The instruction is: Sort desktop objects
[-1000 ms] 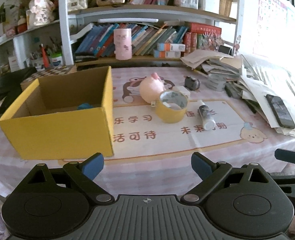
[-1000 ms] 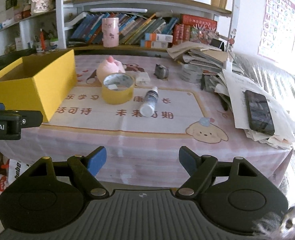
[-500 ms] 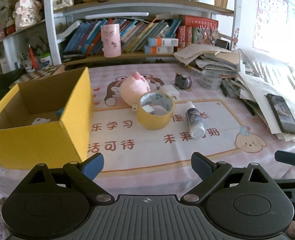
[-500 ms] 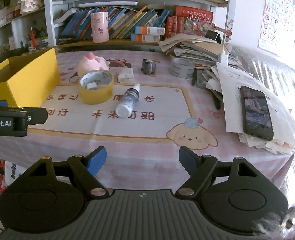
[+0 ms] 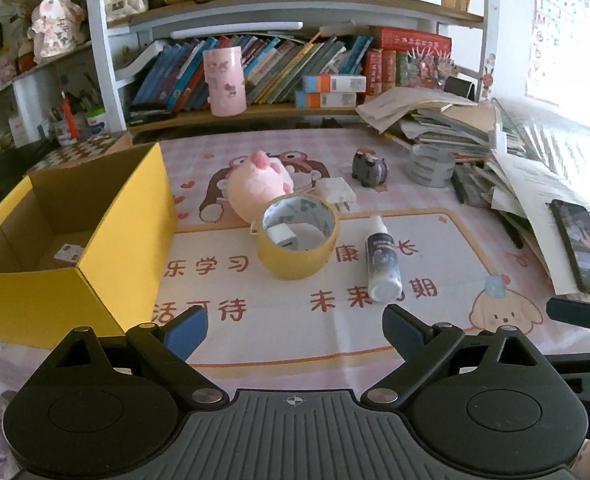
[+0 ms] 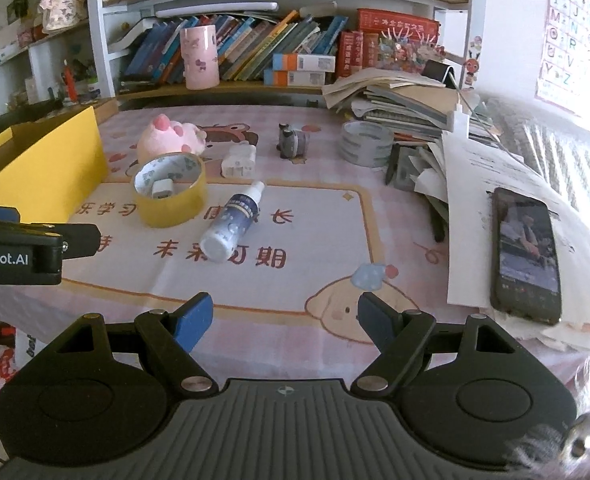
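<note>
A yellow cardboard box [image 5: 127,240] stands open at the left of the desk, also in the right wrist view [image 6: 51,168]. A yellow tape roll [image 5: 298,256] [image 6: 171,206] with a small white block inside stands mid-desk. Beside it lies a small spray bottle [image 5: 382,265] [image 6: 233,224]. Behind are a pink plush pig [image 5: 259,186] [image 6: 171,138], a white charger [image 5: 335,191] [image 6: 239,160] and a grey toy figure [image 5: 369,168] [image 6: 293,142]. My left gripper [image 5: 295,328] and right gripper [image 6: 287,318] are both open and empty, at the desk's near edge.
A clear tape roll [image 6: 365,142], a pile of books and papers [image 6: 407,100] and a phone [image 6: 527,252] lie at the right. Bookshelves with a pink cup [image 5: 225,80] stand behind the desk. The left gripper's side [image 6: 19,248] shows in the right wrist view.
Both grippers have moved to the right and a little closer to the desk. The box has slid toward the left of both views. Both stay open.
</note>
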A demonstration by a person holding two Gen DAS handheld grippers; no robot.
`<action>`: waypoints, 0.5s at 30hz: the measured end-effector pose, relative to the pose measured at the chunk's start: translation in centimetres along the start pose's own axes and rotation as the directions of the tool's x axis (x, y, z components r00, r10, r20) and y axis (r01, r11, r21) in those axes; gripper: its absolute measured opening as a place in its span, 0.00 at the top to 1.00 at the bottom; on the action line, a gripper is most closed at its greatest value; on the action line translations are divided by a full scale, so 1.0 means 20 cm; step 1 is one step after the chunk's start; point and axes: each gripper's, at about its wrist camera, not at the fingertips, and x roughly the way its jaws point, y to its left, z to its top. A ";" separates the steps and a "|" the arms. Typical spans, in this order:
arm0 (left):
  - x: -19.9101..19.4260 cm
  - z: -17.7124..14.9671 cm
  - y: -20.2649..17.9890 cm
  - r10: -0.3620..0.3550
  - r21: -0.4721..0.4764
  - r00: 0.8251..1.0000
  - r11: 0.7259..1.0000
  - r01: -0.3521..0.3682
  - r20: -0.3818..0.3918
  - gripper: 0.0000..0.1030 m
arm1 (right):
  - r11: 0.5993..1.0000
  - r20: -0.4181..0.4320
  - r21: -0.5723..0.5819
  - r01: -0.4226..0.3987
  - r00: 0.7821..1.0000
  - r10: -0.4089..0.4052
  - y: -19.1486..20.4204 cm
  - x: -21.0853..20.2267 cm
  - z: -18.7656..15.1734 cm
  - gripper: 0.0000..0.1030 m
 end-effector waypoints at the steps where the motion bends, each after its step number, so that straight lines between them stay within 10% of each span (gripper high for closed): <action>1: 0.01 0.00 -0.01 0.007 -0.001 1.000 1.000 -0.007 -0.002 0.07 | 1.000 -0.001 -0.001 -0.007 1.000 0.007 -0.01 0.01 0.00 0.24; 15: 0.08 0.05 -0.08 0.078 -0.010 0.997 0.997 -0.078 -0.024 0.07 | 0.996 -0.014 -0.007 -0.084 0.996 0.084 -0.08 0.15 0.08 0.24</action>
